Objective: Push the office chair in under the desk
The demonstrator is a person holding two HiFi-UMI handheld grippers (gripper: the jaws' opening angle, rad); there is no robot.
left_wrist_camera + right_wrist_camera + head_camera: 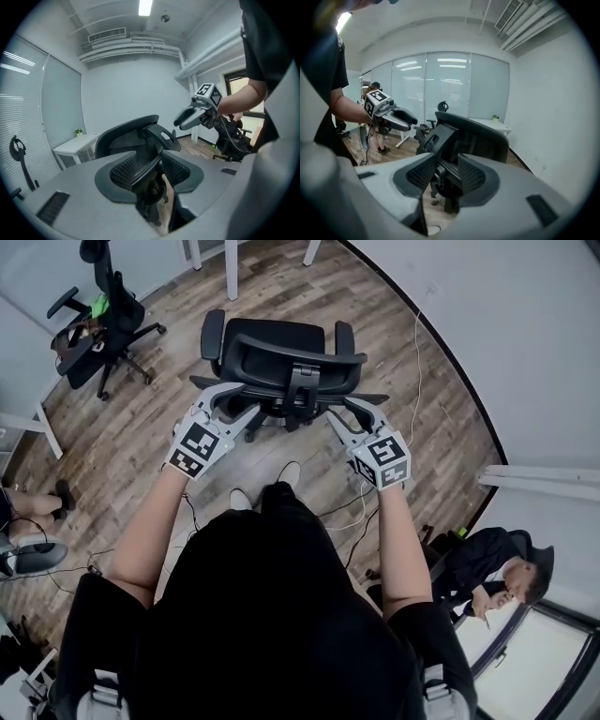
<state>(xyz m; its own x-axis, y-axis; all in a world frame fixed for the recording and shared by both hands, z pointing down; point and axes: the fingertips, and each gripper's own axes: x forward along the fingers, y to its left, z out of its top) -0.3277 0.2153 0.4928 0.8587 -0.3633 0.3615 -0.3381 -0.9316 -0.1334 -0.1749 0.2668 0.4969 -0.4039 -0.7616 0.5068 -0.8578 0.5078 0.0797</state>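
Left tongs (234, 401): stands with jaws apart; grips nothing; points ahead and slightly downward with the marker cube uppermost; sits just behind the left side of the backrest of the office chair (281, 357); frames the chair's rear spine in the gap in the left gripper view, pads clear of it.

Right tongs (345, 414): stands with jaws apart as well; grips nothing; points ahead and slightly downward, level with the left tongs; sits just behind the right side of the same backrest; frames the same rear structure in the right gripper view, pads clear of it; contact between the tips and the chair not determinable in the head view.

Office chair: stands upright on the wooden floor (141, 427); turns its backrest toward the wearer and its seat away; carries an armrest on each side; sits directly ahead of the wearer's white shoes (289, 472), between the two tongs.

White table (75, 146): stands beyond the chair against the wall; carries a small green plant (78, 132); has the chair apart from it, not under it.

Second office chair (108, 320): stands well apart at the upper left of the head view.

Seated person (492, 568): sits at the lower right, near the wall.
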